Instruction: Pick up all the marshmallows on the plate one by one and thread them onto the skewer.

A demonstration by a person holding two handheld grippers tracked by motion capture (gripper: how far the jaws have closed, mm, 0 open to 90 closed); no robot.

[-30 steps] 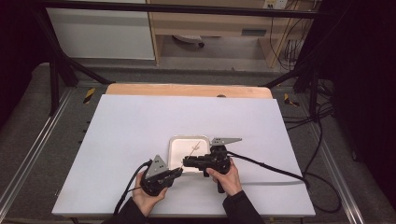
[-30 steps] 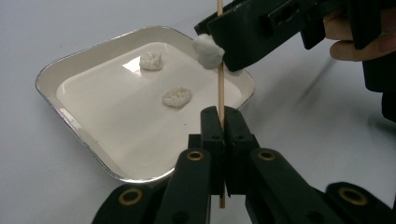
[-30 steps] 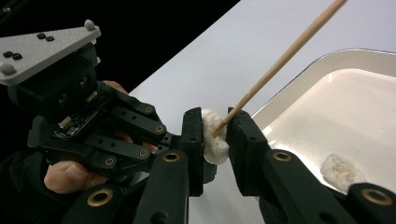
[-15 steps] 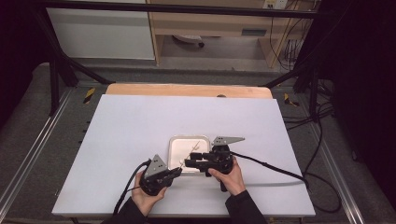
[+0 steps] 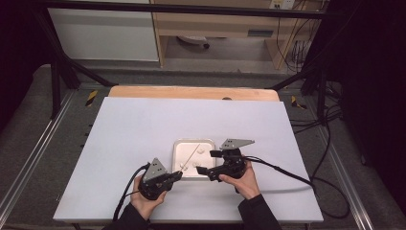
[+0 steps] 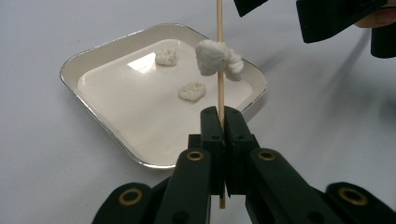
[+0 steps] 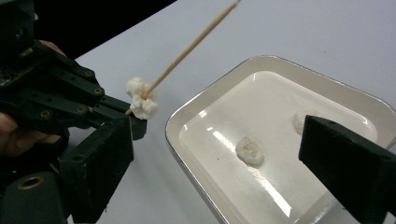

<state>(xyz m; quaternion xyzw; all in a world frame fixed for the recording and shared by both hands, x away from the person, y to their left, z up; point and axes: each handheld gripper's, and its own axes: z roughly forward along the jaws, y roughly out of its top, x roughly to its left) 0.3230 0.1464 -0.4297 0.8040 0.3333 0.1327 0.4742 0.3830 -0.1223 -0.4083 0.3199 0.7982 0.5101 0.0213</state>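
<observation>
Item: wooden skewer (image 6: 220,60), centre frame, clamped in left gripper (image 6: 221,122) jaws, carrying 2 white pieces (image 6: 215,57). Right gripper (image 7: 224,177) jaws just opened wide, empty. Tray (image 6: 93,59) holds 2 pieces. Risk: tilted skewer sheds pieces onto bench (image 5: 143,124).

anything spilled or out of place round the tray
Nothing stands out. The tray sits flat, two white lumps lie inside it, and a third lump is threaded on the skewer clamped in the left gripper.
</observation>
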